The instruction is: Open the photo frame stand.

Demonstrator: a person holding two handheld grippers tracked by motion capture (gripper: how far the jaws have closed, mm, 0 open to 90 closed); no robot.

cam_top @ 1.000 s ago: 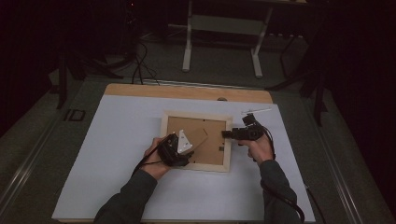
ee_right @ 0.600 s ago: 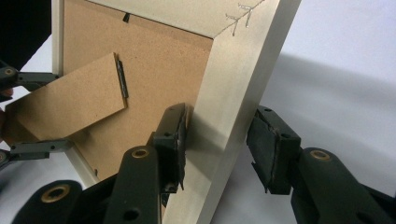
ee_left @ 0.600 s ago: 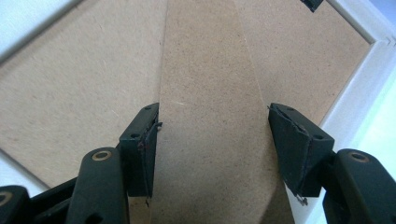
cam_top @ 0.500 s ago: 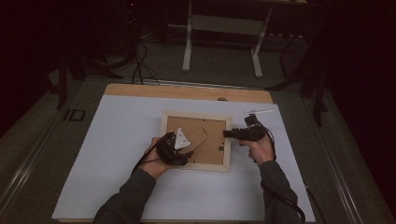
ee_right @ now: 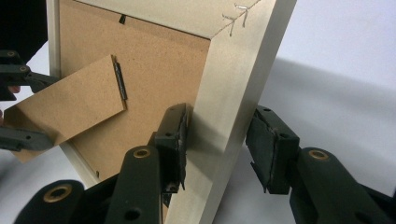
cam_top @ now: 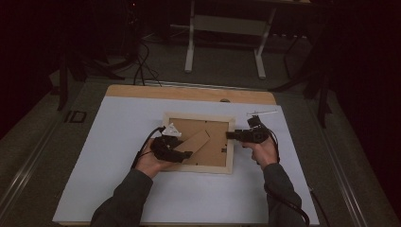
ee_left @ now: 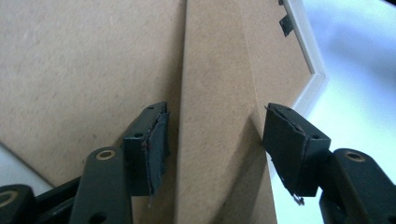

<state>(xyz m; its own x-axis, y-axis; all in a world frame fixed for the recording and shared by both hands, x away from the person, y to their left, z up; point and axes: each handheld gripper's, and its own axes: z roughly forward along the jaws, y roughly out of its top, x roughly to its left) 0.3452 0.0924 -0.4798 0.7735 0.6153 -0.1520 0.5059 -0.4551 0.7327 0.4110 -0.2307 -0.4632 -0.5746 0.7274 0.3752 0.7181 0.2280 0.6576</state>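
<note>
2 grippers share the picture frame (cam_top: 198, 143), face down mid-table: the right gripper (ee_right: 217, 149) straddles its side rail, jaws just closing, pads barely off, likely steadying it while the left gripper (ee_left: 215, 140), half-open, brackets the stand flap (ee_left: 219, 140).

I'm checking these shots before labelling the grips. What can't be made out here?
- Frame front: lies face down in the high view, hidden by its own backing.
- Stand: lower end cut off by the bottom edge of the left gripper view.
- Left gripper: whether its fingers press the stand is unclear.
- Right gripper: far finger's contact with the frame is hidden behind the rail.
- White item beyond the frame: too small in the high view.
</note>
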